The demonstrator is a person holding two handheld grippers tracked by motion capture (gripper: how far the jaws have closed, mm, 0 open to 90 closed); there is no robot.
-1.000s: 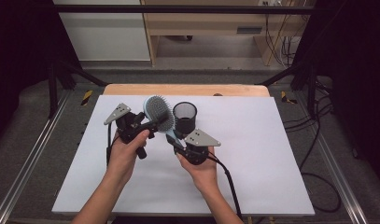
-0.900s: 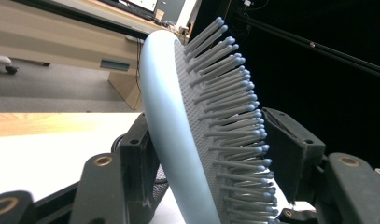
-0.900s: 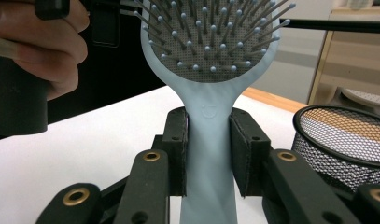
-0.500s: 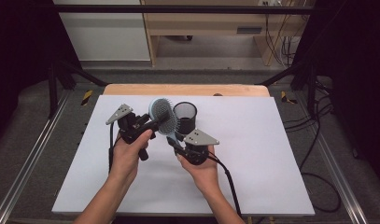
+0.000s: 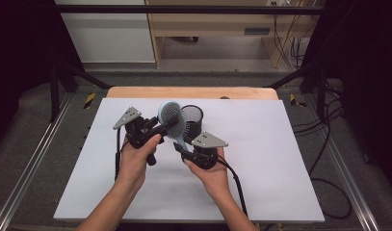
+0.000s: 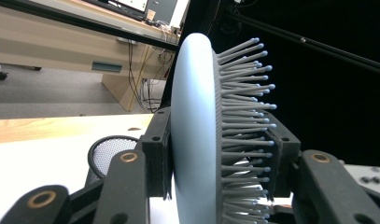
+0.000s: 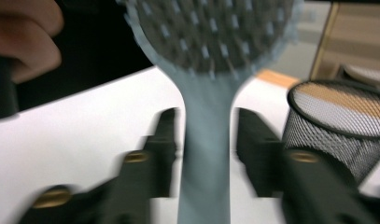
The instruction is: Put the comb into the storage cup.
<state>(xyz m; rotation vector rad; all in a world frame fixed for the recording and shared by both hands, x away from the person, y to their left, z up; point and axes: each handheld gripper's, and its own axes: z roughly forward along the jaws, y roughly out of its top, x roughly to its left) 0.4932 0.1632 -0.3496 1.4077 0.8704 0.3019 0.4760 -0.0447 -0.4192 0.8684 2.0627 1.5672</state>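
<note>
1. Since the earlier frame, the left gripper (image 5: 161,126) has clamped its jaws onto the head of the hairbrush (image 5: 172,117); the right gripper (image 5: 178,147) has just been opening, its jaws now clear of the brush handle between them.
2. Best next: draw the right gripper away while the left holds firm.
3. White table (image 5: 280,168), mesh cup (image 5: 191,120) just behind the brush, dark room beyond.
</note>
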